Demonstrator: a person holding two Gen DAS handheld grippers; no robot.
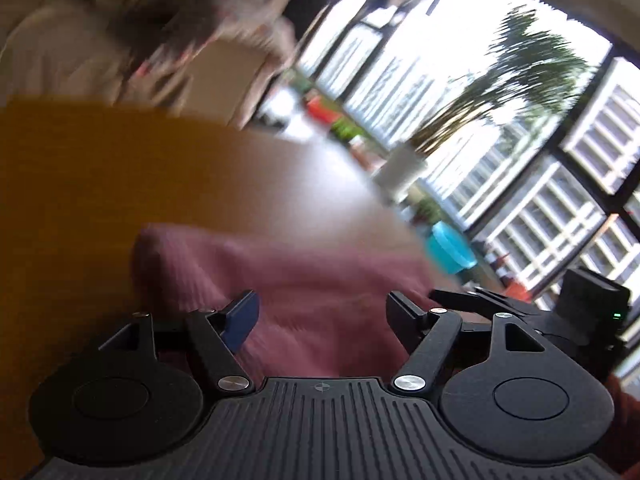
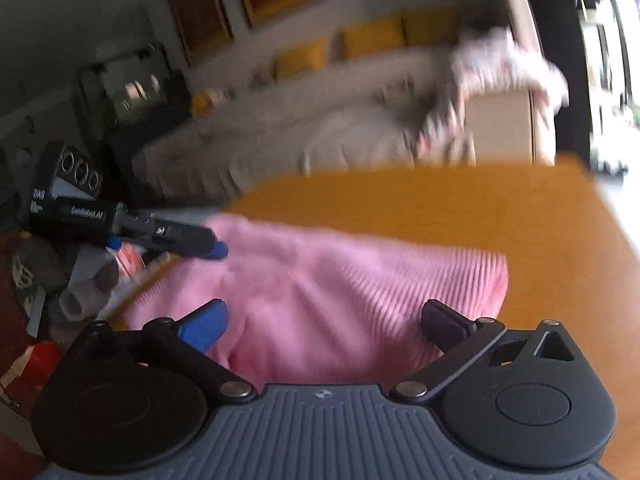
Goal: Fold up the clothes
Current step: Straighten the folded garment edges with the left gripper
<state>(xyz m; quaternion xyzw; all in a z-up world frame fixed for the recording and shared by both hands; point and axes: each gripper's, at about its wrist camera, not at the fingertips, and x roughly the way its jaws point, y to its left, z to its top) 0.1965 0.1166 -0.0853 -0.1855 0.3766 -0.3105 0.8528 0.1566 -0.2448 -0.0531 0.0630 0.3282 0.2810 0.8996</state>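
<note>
A living room with a beige sofa [image 2: 360, 120], framed pictures on the wall and large windows [image 1: 520, 120] lies behind an orange wooden bench [image 2: 500, 216]. A pink ribbed garment [image 2: 320, 292] lies rumpled on the bench, near its front edge. The left gripper [image 1: 322, 314] hovers low over the cloth, its jaws parted with nothing pinched between them. The right gripper [image 2: 324, 322] also hangs above the garment, its jaws spread wide and empty. Both views are blurred by motion.
</note>
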